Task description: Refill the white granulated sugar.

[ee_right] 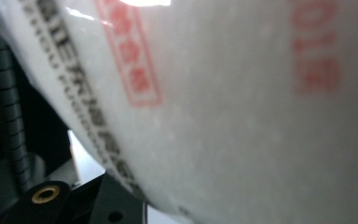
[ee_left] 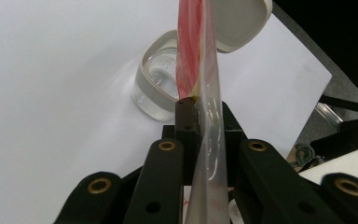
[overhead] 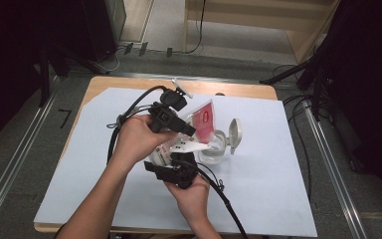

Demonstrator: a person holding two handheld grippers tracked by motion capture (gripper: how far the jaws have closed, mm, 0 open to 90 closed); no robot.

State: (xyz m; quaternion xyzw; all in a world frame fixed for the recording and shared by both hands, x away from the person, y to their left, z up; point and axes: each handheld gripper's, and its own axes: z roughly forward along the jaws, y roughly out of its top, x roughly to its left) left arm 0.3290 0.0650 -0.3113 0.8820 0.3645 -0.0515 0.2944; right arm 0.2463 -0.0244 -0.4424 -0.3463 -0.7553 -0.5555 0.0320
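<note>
Bag (overhead: 201, 124) at frame centre, held above the open clear jar (overhead: 214, 149) on the bench (overhead: 278, 179) — left hand-held gripper (ee_left: 200, 112) pinches its edge. Right hand-held gripper (overhead: 179, 167) under the bag — grip state unclear.

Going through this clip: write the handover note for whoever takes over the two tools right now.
Left tool: shut on the top edge of the bag, holding it tilted over the jar.
Right tool: supports the bag's lower end; the right tool view shows white printed plastic pressed close, grip not clear.
Jar: clear, on the white sheet, its hinged lid flipped open.
Done: lid open, bag raised with a corner at the jar's mouth.
Left: likely pour the contents in, put the bag down, close the lid.
</note>
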